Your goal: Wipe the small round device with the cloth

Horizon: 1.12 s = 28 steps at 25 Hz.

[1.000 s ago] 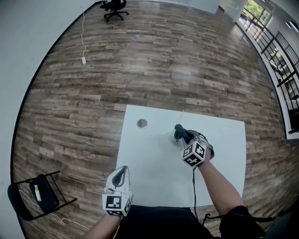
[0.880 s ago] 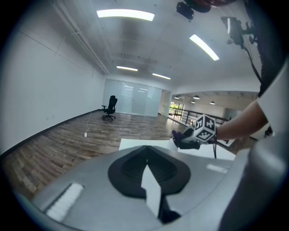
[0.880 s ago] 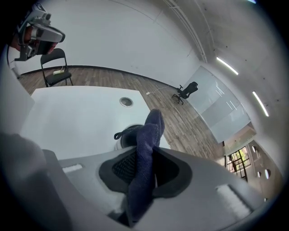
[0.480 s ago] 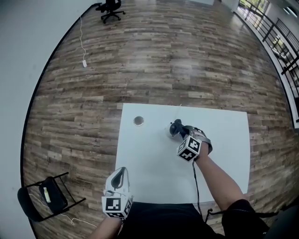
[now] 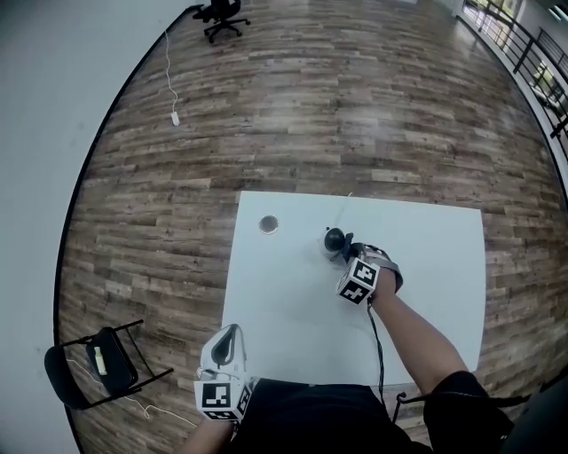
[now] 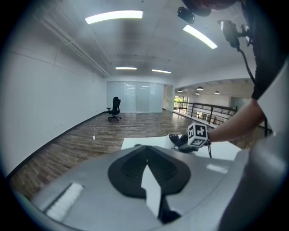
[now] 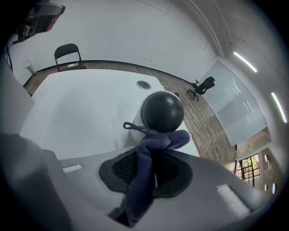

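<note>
The small round device (image 5: 334,238), a black ball on a white base, stands near the far middle of the white table (image 5: 435,266). In the right gripper view the device (image 7: 162,110) fills the centre just past the jaws. My right gripper (image 5: 347,254) is shut on a dark blue cloth (image 7: 146,167), whose bunched end lies against the device's near lower side. In the head view the cloth (image 5: 347,250) shows only as a dark lump. My left gripper (image 5: 228,332) hovers at the table's near left edge, its jaws together with nothing in them, far from the device.
A small round metal disc (image 5: 269,224) lies on the table left of the device. A black folding chair (image 5: 99,370) stands on the wood floor to the left. An office chair (image 5: 222,13) stands far back. A thin cord runs from the device toward the table's far edge.
My right gripper has edged the cloth closer against the device. The left gripper has drawn back toward the table's near edge. The head camera has shifted.
</note>
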{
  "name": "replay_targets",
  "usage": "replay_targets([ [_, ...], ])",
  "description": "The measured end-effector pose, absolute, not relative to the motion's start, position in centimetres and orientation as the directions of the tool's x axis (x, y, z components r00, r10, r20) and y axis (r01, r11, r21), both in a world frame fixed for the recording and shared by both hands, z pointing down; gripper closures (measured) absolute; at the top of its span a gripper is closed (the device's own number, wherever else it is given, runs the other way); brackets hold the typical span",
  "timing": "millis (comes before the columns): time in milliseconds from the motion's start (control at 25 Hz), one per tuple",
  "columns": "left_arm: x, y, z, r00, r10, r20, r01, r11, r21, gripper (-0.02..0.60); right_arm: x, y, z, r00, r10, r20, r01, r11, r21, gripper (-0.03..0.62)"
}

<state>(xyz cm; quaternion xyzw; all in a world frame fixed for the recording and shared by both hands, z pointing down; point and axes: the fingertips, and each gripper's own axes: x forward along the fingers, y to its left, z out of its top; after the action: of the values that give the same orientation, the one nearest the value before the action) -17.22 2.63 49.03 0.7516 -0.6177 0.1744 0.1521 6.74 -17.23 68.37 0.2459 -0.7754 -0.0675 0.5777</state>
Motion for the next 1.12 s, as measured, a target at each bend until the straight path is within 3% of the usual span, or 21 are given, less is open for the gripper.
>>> replay_targets([
  [120, -17.6, 3.4, 48.7, 0.152, -0.881, 0.448, -0.984, -0.176, -0.013, 0.575, 5.7, -16.0, 69.3, -0.224, -0.431, 0.874, -0.273, 0.889, 0.368, 0.516],
  [320, -18.2, 3.8, 49.0, 0.12, -0.886, 0.447, -0.99, -0.141, -0.013, 0.574, 1.5, -12.0, 67.9, -0.364, -0.37, 0.855, -0.184, 0.928, 0.324, 0.516],
  [520, -17.7, 2.8, 48.6, 0.134, -0.9, 0.414, -0.99, -0.143, 0.009, 0.575, 1.3, -13.7, 62.3, -0.432, -0.527, 0.732, -0.31, 0.849, 0.428, 0.516],
  [720, -17.2, 1.6, 48.1, 0.164, -0.907, 0.387, -0.985, -0.17, 0.019, 0.575, 4.1, -18.4, 58.8, -0.365, -0.661, 0.656, -0.431, 0.744, 0.51, 0.516],
  [1120, -18.3, 2.6, 47.7, 0.143, -0.92, 0.364, -0.988, -0.154, 0.0, 0.574, 5.9, -21.2, 60.5, -0.24, -0.65, 0.721, -0.402, 0.742, 0.536, 0.516],
])
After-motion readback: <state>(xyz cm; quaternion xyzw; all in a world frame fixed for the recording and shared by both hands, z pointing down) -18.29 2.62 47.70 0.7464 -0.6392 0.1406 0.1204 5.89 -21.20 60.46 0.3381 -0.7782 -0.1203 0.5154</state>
